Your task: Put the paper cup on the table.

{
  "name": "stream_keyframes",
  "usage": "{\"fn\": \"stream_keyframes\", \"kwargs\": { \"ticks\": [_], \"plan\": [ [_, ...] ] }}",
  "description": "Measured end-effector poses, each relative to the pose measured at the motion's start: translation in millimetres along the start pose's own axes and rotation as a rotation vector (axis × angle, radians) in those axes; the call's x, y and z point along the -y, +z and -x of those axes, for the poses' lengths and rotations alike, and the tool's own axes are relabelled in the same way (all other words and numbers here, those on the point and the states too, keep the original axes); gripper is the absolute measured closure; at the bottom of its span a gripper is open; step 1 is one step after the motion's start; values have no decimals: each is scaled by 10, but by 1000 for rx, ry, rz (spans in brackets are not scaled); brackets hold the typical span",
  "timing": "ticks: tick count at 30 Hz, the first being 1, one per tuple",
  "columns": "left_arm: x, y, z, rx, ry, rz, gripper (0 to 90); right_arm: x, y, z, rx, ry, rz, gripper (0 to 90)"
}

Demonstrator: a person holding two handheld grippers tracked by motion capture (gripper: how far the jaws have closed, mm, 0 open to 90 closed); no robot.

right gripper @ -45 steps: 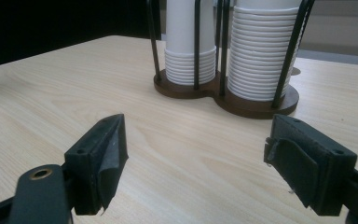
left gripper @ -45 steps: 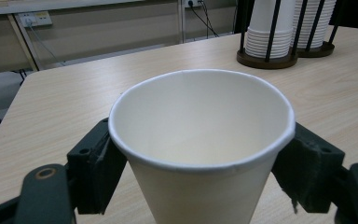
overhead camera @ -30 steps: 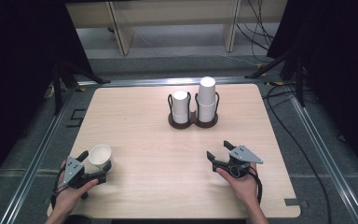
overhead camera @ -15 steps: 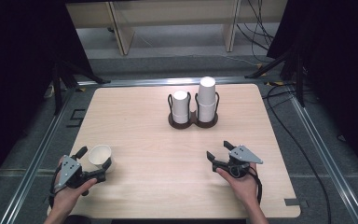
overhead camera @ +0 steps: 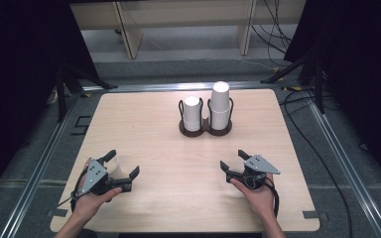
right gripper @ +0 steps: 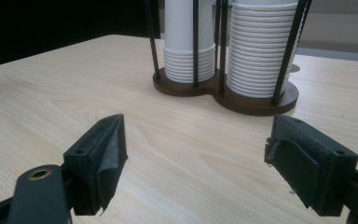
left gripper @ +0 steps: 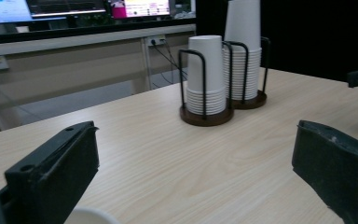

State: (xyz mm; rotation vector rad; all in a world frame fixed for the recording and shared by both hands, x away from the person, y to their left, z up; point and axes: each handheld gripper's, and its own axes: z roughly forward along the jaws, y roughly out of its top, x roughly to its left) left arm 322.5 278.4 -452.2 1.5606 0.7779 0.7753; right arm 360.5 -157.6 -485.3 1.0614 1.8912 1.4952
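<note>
At the far middle of the table (overhead camera: 144, 114) sits a dark two-bay cup holder (overhead camera: 206, 130) with wire uprights. Left bay: short stack of white paper cups (overhead camera: 192, 113), upside down, rims nested at the base. Right bay: taller stack (overhead camera: 220, 105), also inverted, top well above the wire loops. In the left gripper view the short stack (left gripper: 205, 74) stands in front of the tall one (left gripper: 243, 46); in the right gripper view many nested rims show on both, the fuller stack (right gripper: 261, 51) on the right, and both stacks sit inside the wires on the brown base (right gripper: 223, 95).

Near left corner: the left gripper (overhead camera: 120, 167) is held low over the table, jaws spread wide. A single loose cup (overhead camera: 113, 163) sits between them, mostly hidden by the gripper body in the high view. In the left gripper view only a bit of its white rim (left gripper: 91, 216) shows at the bottom edge, near the left jaw; contact cannot be told. Jaws are not closed on it.

Near right: the right gripper (overhead camera: 233, 161) rests at the table, jaws spread, nothing between them, pointed at the holder. It is well apart from the holder and from the loose cup.

Inside of the loose cup is not visible.
</note>
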Motion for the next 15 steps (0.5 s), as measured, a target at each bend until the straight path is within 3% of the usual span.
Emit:
{"fn": "stream_keyframes", "kwargs": {
  "ticks": [2,8,12,13,14,15],
  "plan": [
    [4,72,65,25,1,-6,4,-5,-14,15,16,-24,-9,202],
    [55,216,191,73,13,-12,22,9,-18,7,11,-2,-10,201],
    [113,267,237,85,7,-10,27,17,-8,29,10,-12,9,200],
    [124,258,244,87,8,-29,28,14,-10,40,9,-25,5,199],
    [150,280,253,99,3,-5,33,21,-4,25,-6,12,3,199],
    [160,258,264,98,3,-32,42,20,-5,26,-9,16,4,199]
  ]
}}
